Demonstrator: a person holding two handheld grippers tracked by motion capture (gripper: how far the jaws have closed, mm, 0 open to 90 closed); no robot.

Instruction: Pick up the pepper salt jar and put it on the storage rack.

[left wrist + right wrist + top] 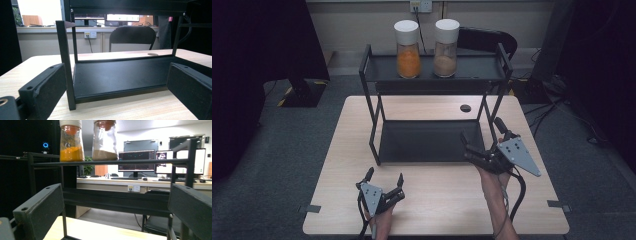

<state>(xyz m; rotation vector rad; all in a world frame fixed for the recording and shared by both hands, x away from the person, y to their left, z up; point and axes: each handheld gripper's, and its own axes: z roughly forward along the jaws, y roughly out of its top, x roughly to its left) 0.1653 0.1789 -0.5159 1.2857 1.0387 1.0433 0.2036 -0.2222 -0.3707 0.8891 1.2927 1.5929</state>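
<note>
A: Where do we stand?

B: At the start, by our reckoning. The left tongs [385, 181] sit low over the near edge of the bench [432, 205], jaws apart and holding nothing. The right tongs [481, 134] hover by the near right corner of the rack [434, 75], jaws apart too, also holding nothing.

A: And the jars?

B: Both are on the rack's top shelf, toward the far edge of the bench. The orange jar [407, 49] stands left of the brown jar [446, 48], upright, close beside each other but probably not touching; from above we can't be sure of the gap. In the right gripper view they show above the shelf's front rail, orange jar [71, 142] and brown jar [105, 141].

A: Next move?

B: We judge that the right tongs are nearest to the reach: rise above the front rail, go in level and close around the brown jar's body below its white cap.

A: Room to move?

B: The lower shelf [117, 75] is bare, and the bench in front of the rack is open. The tight spots are the right posts and the raised rim of the top shelf, so a jar must be lifted before it comes forward.
</note>
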